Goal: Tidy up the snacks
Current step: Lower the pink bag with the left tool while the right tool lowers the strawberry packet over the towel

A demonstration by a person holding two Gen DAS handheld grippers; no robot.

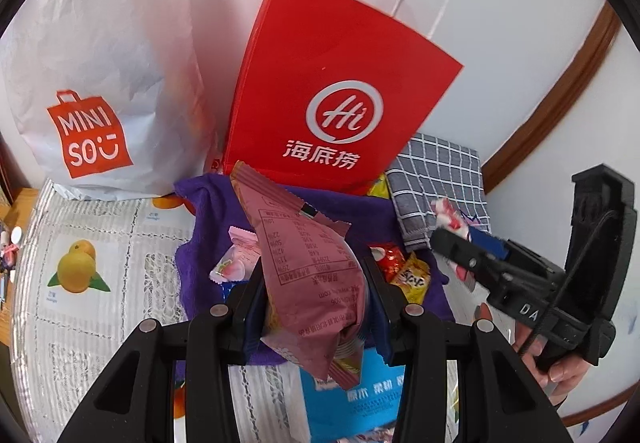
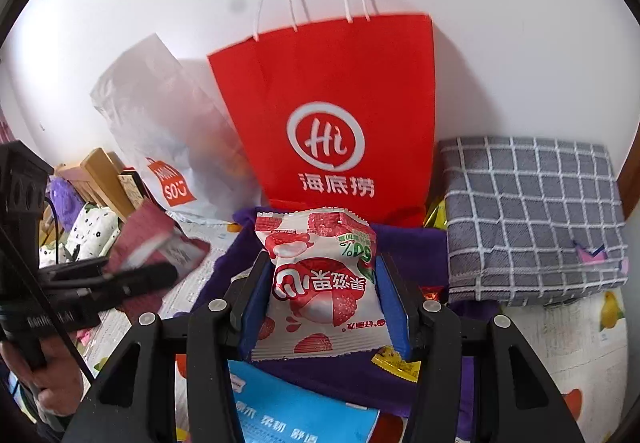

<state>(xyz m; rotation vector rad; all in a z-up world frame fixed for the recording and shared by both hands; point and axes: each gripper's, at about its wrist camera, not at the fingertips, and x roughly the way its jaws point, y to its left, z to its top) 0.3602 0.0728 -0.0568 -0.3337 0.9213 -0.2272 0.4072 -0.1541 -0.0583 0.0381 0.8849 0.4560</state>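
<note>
Fingers of both grippers are clenched on snacks: the left gripper (image 1: 310, 283) grasps a pink packet (image 1: 308, 263), the right gripper (image 2: 324, 299) a red-and-white lychee packet (image 2: 320, 283), both at lower centre, above the purple cloth (image 2: 412, 255). I judge it the carrying step; next each packet needs lifting over the rim of the red paper bag (image 2: 340, 115) behind, which looks nearly closed.

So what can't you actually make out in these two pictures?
- Inside of the red bag: both views face its front only.
- White bag contents: opaque, hazy in the right wrist view.
- Blue pack: cut by the bottom edge and the left gripper.
- Pink packet front: only its back shows.
- Sweets behind the checked cloth.
</note>
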